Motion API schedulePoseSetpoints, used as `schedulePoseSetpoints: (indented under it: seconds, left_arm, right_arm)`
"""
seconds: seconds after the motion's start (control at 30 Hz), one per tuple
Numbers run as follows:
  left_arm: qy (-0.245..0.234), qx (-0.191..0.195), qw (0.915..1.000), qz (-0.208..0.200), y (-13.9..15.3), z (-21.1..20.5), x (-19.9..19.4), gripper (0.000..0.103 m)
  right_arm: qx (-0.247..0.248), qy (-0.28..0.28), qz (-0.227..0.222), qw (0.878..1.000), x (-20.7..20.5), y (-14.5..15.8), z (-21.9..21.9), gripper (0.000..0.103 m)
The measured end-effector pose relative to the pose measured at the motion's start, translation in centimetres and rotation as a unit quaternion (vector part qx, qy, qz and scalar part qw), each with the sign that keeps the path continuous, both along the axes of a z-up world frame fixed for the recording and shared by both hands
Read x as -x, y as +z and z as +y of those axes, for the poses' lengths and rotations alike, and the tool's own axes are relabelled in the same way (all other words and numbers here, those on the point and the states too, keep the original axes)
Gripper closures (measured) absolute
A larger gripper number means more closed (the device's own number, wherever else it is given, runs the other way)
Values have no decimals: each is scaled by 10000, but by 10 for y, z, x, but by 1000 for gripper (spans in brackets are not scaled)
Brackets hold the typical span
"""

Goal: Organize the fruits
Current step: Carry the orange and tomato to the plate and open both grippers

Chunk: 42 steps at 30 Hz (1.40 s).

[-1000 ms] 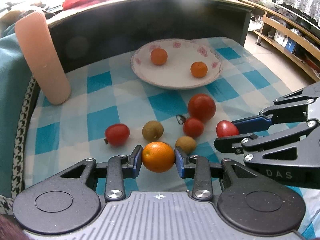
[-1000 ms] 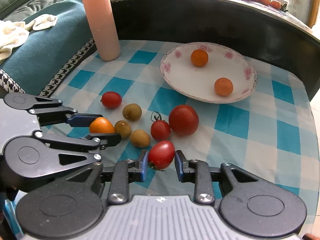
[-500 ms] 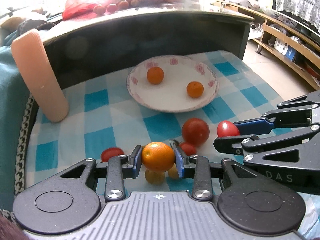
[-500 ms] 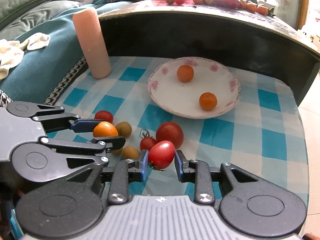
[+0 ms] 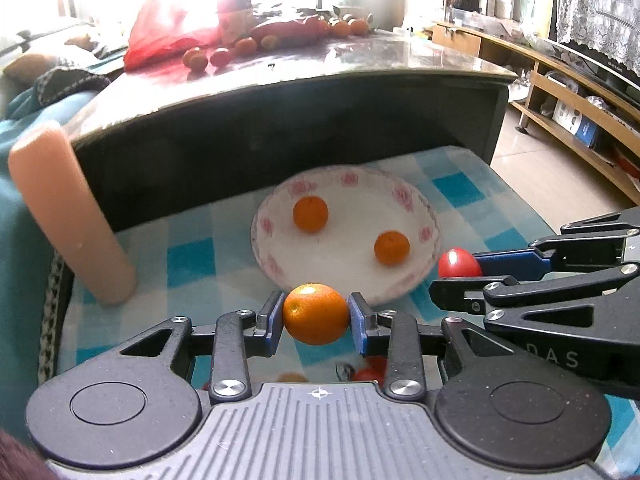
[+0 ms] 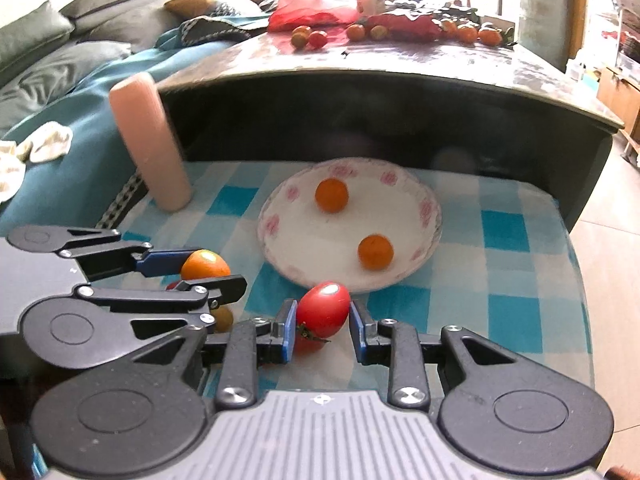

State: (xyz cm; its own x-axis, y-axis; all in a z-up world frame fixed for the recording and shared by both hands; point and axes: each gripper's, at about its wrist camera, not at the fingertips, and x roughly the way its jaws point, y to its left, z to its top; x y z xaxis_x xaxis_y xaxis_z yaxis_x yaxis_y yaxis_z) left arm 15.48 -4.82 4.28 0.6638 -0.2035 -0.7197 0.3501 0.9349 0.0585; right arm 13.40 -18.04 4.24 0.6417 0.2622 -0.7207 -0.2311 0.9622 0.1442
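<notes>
Both wrist views toward plate [image 5: 428, 216] (shared)

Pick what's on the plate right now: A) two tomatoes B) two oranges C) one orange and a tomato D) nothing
B: two oranges lie on the plate; the left gripper holds a third orange and the right gripper a tomato.

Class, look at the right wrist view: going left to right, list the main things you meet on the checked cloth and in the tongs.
Pink cylinder → held orange → held tomato → plate.
</notes>
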Motion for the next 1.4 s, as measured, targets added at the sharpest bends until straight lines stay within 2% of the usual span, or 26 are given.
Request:
schedulePoseSetpoints:
  seconds: [0.33,0.7,1.4]
  left_arm:
    - [28,69,10000,-31,-1,-12,-32,62]
    - [193,102,9997,82,-13,-16,-62,62]
    - [338,-114,9988,330,-48,-20,-81,62]
  right_arm:
    - [-230,-260,-85,9994,-32,5,-18,60]
    - [-122,-293,-63,9995,-68,-8,-23,60]
    - [1,-148,-2,9999,-105,-42,-21,60]
